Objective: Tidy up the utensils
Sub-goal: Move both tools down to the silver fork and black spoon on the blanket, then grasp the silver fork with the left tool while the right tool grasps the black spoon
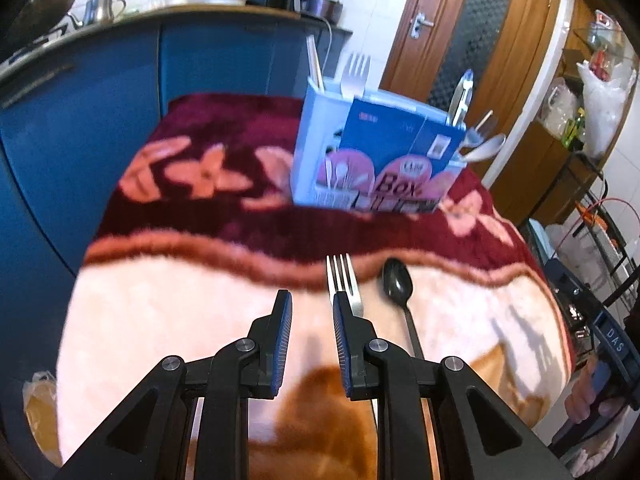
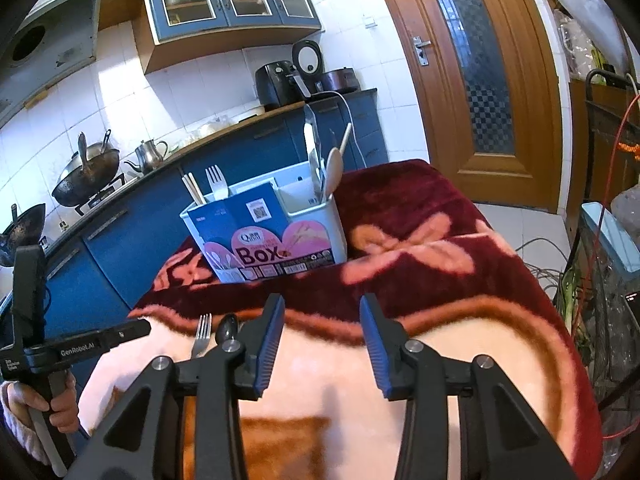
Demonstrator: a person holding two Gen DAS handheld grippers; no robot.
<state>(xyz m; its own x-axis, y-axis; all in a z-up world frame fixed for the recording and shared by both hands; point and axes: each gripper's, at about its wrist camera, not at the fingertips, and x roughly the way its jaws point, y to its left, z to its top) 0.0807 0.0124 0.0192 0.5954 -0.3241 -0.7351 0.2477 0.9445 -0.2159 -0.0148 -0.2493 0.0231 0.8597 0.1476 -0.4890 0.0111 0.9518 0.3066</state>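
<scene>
A white utensil box (image 1: 376, 160) with a blue and pink label stands on the dark red part of the blanket; it also shows in the right wrist view (image 2: 268, 236). It holds chopsticks, a fork, tongs and spoons. A steel fork (image 1: 342, 280) and a dark spoon (image 1: 398, 286) lie side by side on the pale blanket; they also show in the right wrist view, the fork (image 2: 201, 334) and the spoon (image 2: 228, 328). My left gripper (image 1: 310, 300) is open, its right finger over the fork's handle. My right gripper (image 2: 322, 308) is open and empty, right of the spoon.
A plush blanket (image 2: 440, 248) covers the table. Blue cabinets (image 1: 80, 120) and a counter with pans and appliances stand behind it. A wooden door (image 2: 480, 80) is at the right, and a rack with cables (image 2: 600, 280) stands beside the table's right edge.
</scene>
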